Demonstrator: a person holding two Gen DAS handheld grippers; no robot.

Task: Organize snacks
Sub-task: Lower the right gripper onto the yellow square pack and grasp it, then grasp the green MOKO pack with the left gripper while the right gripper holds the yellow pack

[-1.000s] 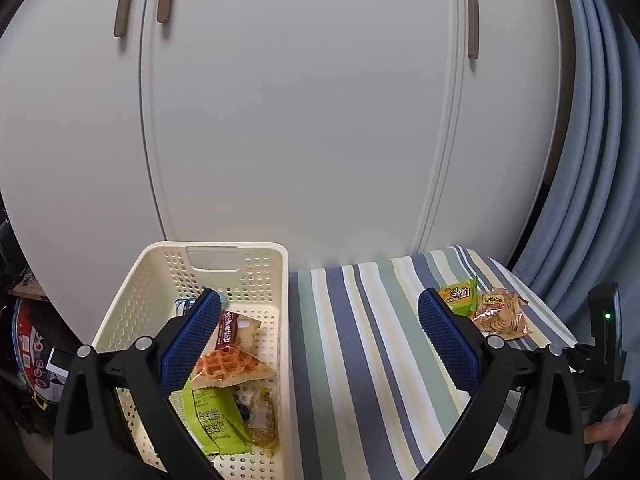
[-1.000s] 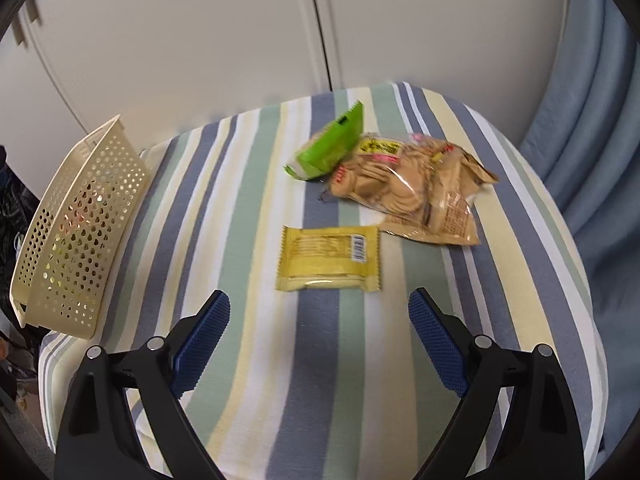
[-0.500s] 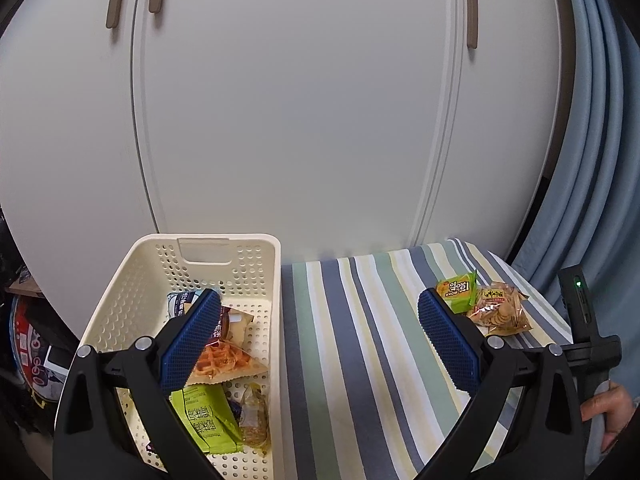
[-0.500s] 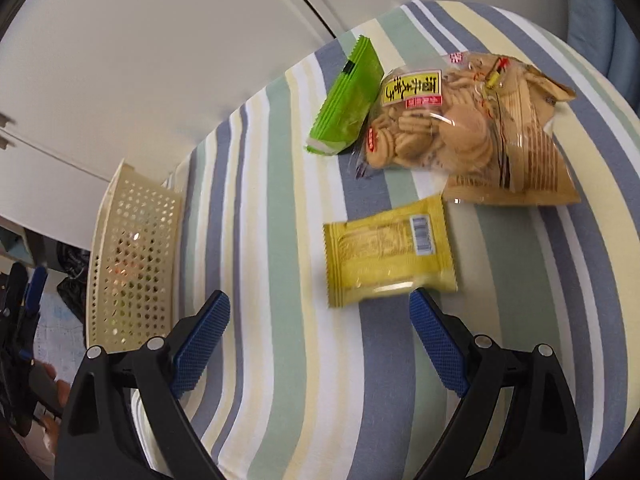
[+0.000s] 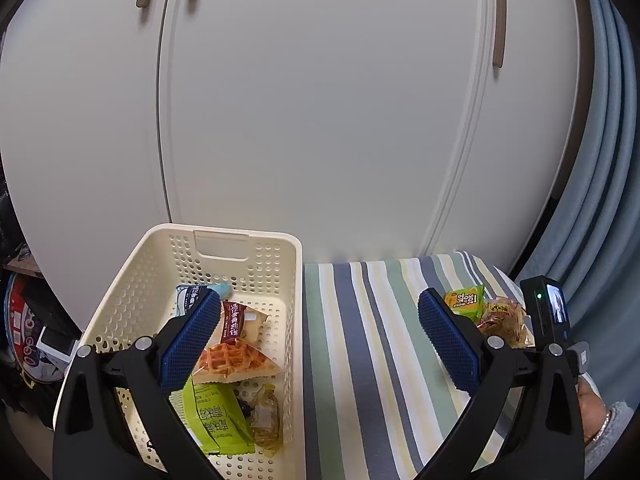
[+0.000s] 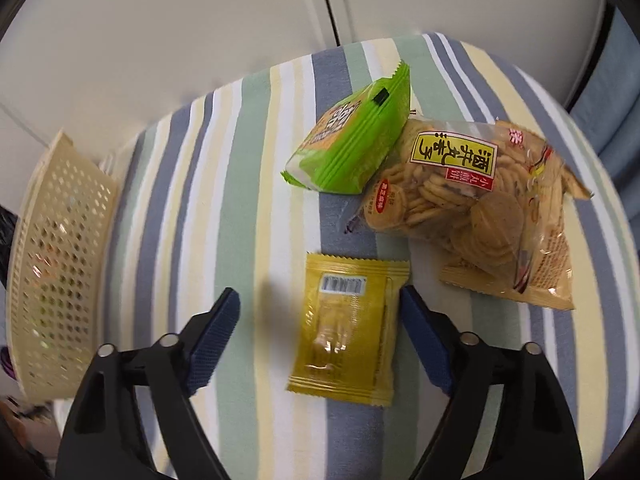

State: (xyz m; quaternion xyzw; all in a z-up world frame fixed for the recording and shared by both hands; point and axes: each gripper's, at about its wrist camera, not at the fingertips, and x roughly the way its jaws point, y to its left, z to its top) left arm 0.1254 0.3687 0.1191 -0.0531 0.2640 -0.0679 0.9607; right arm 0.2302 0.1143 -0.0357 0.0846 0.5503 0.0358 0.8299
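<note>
**Yellow packet lined up for the grab, basket already half stocked**

The right gripper [image 6: 320, 316] is held low over the striped cloth [image 6: 224, 184] with its jaws spread wide, and the yellow packet [image 6: 348, 328] is framed between them. Its right edge looks to be just at the right pad; the left pad is well clear. Nothing is clamped yet. Probably the packet gets approached lengthwise so the pads can be closed across its narrow side, which should be easier on a flat crinkly wrapper.

Just beyond it, the green snack bag [image 6: 352, 144] is propped against the clear bag of round crackers [image 6: 472, 200], touching it. Both are left on the cloth for now.

The left gripper [image 5: 320, 344] is kept wide open and empty near the cream basket [image 5: 132, 304], most likely parked there to stay out of the way. Inside the basket a waffle pack [image 5: 236, 360], a green wrapper [image 5: 218, 420] and a few other packs are already piled.

A wall of white cabinet doors [image 5: 320, 120] is seen behind the table, with a blue curtain [image 5: 600, 200] on the right.
</note>
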